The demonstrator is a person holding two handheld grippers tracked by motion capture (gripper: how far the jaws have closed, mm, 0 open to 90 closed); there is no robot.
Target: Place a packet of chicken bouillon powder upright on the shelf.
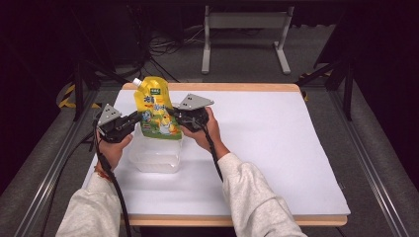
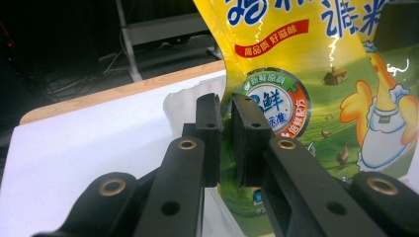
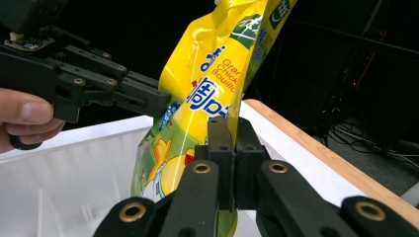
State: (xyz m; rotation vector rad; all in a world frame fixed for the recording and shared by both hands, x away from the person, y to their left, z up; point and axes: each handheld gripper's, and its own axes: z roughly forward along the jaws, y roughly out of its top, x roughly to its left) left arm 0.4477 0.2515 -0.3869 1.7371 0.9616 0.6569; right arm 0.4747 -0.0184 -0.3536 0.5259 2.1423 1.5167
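A yellow and green stand-up pouch (image 1: 155, 111) with a white spout cap stands upright over a clear plastic tub (image 1: 155, 158) on the white mat. My left gripper (image 1: 136, 120) is shut on the pouch's left edge; in the left gripper view its pads (image 2: 226, 140) pinch the film of the pouch (image 2: 336, 89). From the other side, my right gripper (image 1: 174, 116) is shut on the right edge. The right gripper view has its jaws (image 3: 233, 148) clamped on the pouch (image 3: 212, 74), with the left gripper (image 3: 163, 101) opposite. The pouch's bottom hangs inside the tub's opening.
The white mat (image 1: 276, 148) covers a wooden table with a bare stretch to the right of the tub. The tub's translucent wall (image 3: 74, 168) lies under both grippers. Behind the table stand a grey metal frame (image 1: 244, 34) and floor cables.
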